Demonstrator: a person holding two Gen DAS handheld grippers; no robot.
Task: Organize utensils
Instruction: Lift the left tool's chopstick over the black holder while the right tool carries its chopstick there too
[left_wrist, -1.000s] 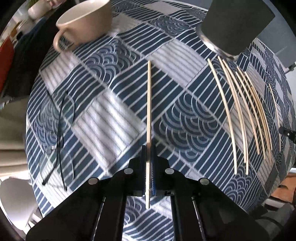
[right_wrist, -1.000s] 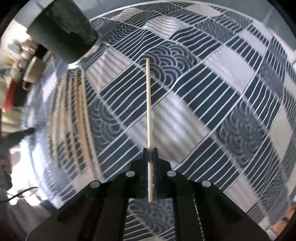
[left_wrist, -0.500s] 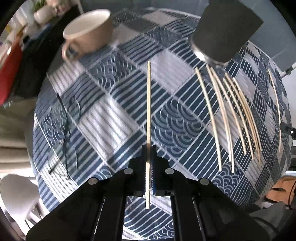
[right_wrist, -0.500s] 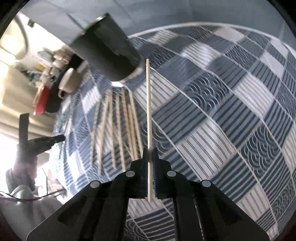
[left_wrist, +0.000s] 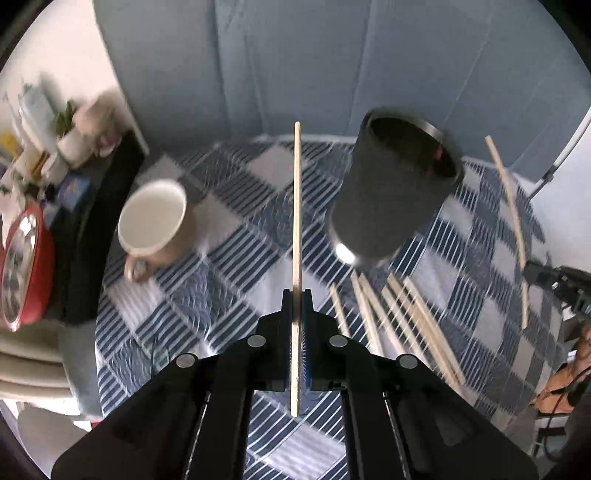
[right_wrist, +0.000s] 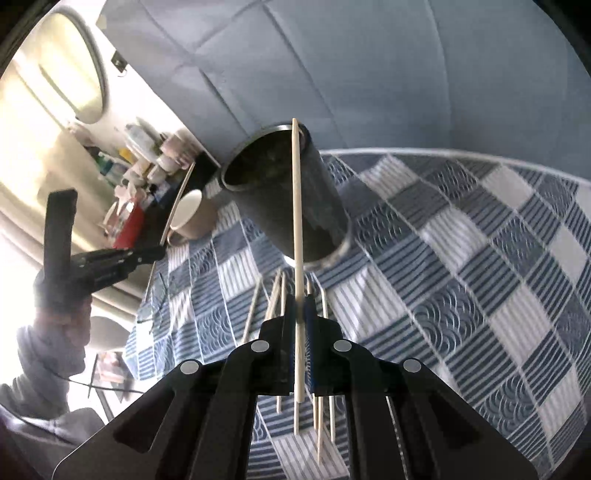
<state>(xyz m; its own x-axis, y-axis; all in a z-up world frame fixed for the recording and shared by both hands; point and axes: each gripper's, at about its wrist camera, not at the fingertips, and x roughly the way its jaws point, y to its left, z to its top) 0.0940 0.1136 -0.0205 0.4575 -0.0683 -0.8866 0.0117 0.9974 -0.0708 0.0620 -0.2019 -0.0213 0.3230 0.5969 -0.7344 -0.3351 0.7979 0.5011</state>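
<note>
In the left wrist view, the left gripper (left_wrist: 297, 306) was found closed on a single wooden chopstick (left_wrist: 296, 229), which was clamped between the jaws and ran straight ahead, its far tip reaching past the counter's rear edge in the picture. The chopstick was carried clear of the counter (left_wrist: 236, 251), which was covered by a blue-and-white patterned cloth. Just beyond the gripper and to its right, a loose row of chopsticks (left_wrist: 399, 317) was noted lying flat on the cloth. Beyond that row stood a dark cylindrical holder (left_wrist: 391, 199) — upright, mouth open. To the left of the held chopstick, a beige mug (left_wrist: 155, 221) was recorded on the cloth, well apart from the holder. At the right edge the right gripper (left_wrist: 532, 273) was seen, with its own chopstick (left_wrist: 509, 206) held in the air.

In the right wrist view, the right gripper (right_wrist: 299, 310) was likewise found clamped on one chopstick (right_wrist: 297, 206), pinched between the jaws. The row of chopsticks (right_wrist: 273, 299) was seen on the cloth directly below and just ahead of the gripper. Farther on, the dark holder (right_wrist: 280, 199) was crossed in the picture by the held chopstick, whose tip appeared at the holder's rim; contact could not be determined. Behind and left of the holder the mug (right_wrist: 192, 214) was noted, and farther left the left gripper (right_wrist: 147, 254) — carried by a hand (right_wrist: 55, 291) — with its chopstick (right_wrist: 177, 203) raised above the counter (right_wrist: 480, 258).
</note>
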